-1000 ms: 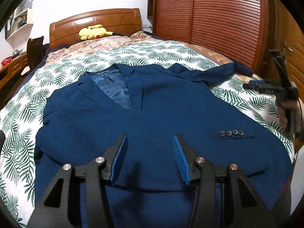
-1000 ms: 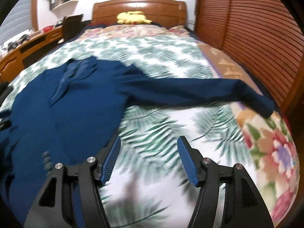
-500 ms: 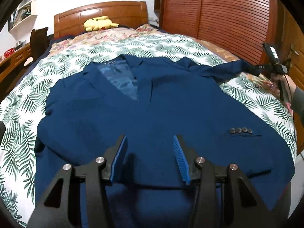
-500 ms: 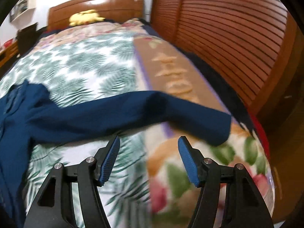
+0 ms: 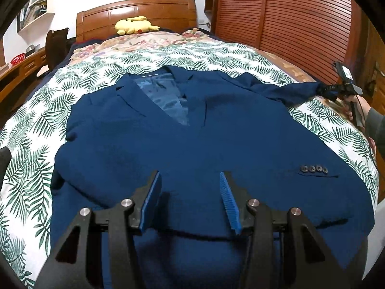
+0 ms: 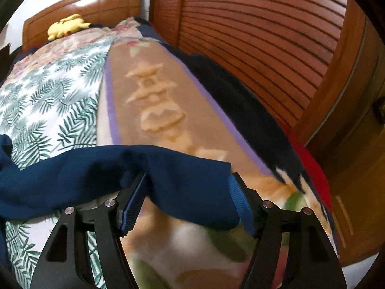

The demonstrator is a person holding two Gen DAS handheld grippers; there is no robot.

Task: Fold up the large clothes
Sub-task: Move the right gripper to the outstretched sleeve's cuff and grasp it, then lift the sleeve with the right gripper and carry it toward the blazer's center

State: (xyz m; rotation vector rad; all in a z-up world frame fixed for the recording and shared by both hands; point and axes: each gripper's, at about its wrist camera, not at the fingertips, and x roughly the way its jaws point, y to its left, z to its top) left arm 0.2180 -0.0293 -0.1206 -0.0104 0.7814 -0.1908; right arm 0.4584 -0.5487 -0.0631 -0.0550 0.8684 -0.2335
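A navy suit jacket (image 5: 216,144) lies face up on the leaf-print bedspread (image 5: 36,144), with one sleeve folded across its front, cuff buttons (image 5: 314,169) showing. My left gripper (image 5: 190,192) hovers open over the jacket's lower front, nothing between its fingers. The other sleeve (image 5: 288,91) stretches out to the right. Its end (image 6: 187,183) lies between the blue pads of my right gripper (image 6: 187,192), whose jaws are opening and stand wide. In the left wrist view the right gripper (image 5: 336,89) sits at that sleeve end, held by a hand (image 5: 356,106).
A yellow plush toy (image 5: 136,25) rests by the wooden headboard (image 5: 144,9). A slatted wooden wardrobe (image 5: 288,24) runs close along the bed's right side. A brown floral blanket (image 6: 168,96) covers the bed's right edge. A desk (image 5: 19,67) stands on the left.
My right gripper has swept right along the outstretched sleeve to its end, which now lies between the jaws, a little wider than before. The left gripper has stayed over the jacket's front.
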